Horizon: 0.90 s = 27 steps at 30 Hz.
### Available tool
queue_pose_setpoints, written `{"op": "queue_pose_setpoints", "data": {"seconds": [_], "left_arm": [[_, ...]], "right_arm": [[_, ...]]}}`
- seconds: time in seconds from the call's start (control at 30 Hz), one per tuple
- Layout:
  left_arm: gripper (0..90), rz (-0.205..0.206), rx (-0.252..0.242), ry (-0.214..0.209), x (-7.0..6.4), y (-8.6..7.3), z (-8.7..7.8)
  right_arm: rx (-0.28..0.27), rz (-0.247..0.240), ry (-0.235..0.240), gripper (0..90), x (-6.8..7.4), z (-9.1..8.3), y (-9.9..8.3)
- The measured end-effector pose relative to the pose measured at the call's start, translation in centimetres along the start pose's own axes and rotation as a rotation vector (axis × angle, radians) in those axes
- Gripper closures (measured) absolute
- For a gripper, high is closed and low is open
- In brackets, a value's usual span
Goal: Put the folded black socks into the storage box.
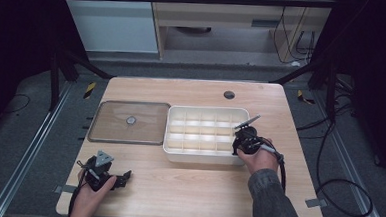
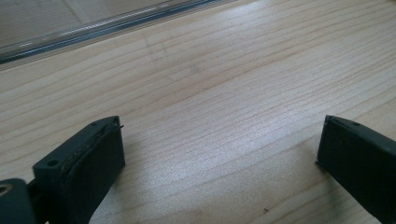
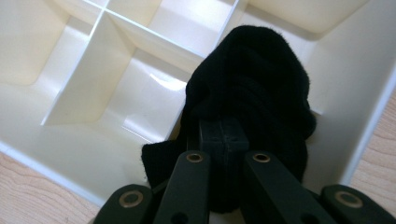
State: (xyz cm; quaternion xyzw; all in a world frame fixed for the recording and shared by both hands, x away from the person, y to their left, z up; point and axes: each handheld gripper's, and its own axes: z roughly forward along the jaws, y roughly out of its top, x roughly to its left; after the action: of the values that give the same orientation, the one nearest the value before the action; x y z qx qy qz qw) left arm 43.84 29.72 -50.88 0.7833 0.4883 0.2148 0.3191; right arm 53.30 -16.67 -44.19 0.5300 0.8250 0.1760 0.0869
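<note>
A white divided tray [image 1: 202, 158] sits mid-table, with several compartments. My right gripper [image 1: 241, 141] hovers at the tray's near right corner, shut on a black sock [image 3: 254, 79]. In the right gripper view the sock bunches over my right gripper [image 3: 223, 135] and hangs into a corner compartment of the tray [image 3: 70, 105]. My left gripper [image 1: 121, 178] rests low at the table's front left, held by a hand. Its jaws stand wide apart over bare wood, so my left gripper [image 2: 222, 144] is open and holds nothing.
A clear flat lid [image 1: 130, 122] with a small round knob lies left of the tray; the lid's edge [image 2: 93, 28] runs across the top of the left gripper view. A dark cable hole [image 1: 228, 95] marks the table's far side. Cables trail on the floor at right.
</note>
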Motion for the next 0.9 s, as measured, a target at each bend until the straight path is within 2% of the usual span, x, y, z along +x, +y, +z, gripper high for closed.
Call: {"op": "queue_pose_setpoints", "data": {"seconds": [0.2,0.33,0.6,0.9], "left_arm": [[0.0,0.000,0.000,-0.001,0.0,0.0,0.0],[0.0,0.001,0.000,-0.001,0.0,0.0,0.0],[0.0,0.001,0.000,0.000,0.0,0.0,0.0],[0.0,0.001,-0.002,0.000,0.0,0.0,0.0]], "right_arm": [[-0.023,0.006,0.017,90.0,-0.1,-0.5,-0.2],[-0.042,-0.009,0.013,90.0,-0.2,-0.9,-0.3],[-0.086,-0.004,0.011,90.0,-0.2,-1.8,-0.6],[-0.178,-0.013,0.024,90.0,-0.5,-3.8,-0.3]]}}
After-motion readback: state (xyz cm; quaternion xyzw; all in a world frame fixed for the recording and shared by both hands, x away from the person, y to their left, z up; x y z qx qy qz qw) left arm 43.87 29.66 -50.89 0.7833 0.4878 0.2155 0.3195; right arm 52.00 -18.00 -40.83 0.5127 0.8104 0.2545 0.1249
